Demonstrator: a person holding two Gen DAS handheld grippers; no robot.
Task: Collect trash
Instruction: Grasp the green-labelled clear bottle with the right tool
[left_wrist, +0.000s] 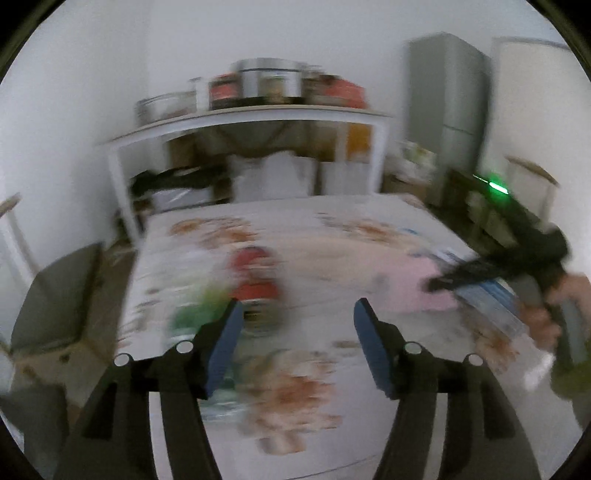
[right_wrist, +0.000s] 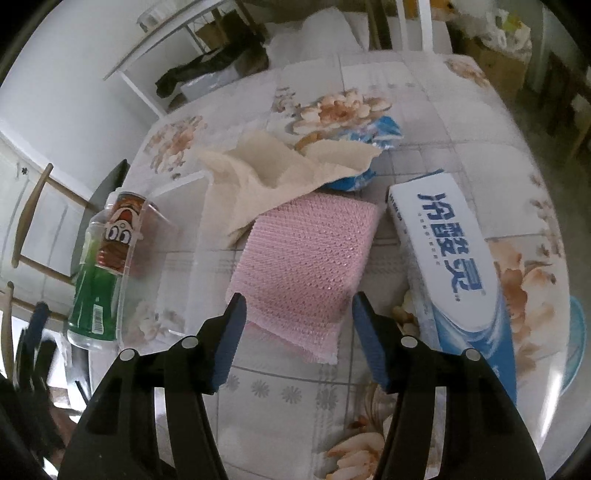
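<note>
While most of the trash is on the table (right_wrist: 461, 110), little of the collecting looks done. Pink mesh foam sheet (right_wrist: 306, 258) lies flat mid-table, crumpled beige paper towel (right_wrist: 273, 177) overlapping its far edge, blue wrapper (right_wrist: 380, 133) partly under the towel. White-and-blue toothpaste box (right_wrist: 454, 258) lies just right of the foam sheet. Clear bottle with green label (right_wrist: 98, 291) lies at the left table edge, with a clear plastic blister pack bearing a cartoon face (right_wrist: 125, 229) resting on it.

Right gripper (right_wrist: 299, 310) hovers over the near end of the foam sheet, jaws moderately wide, nothing between the pads, no contact visible. Likely next pick: the foam sheet. Left gripper (left_wrist: 297, 317) is also parted and empty; its view is heavily motion-blurred, with red and green smears by its left finger that are probably the bottle and pack.

No bin or bag visible in either view, so I can't tell where items go or whether any were already dropped. At least five pieces left.
</note>
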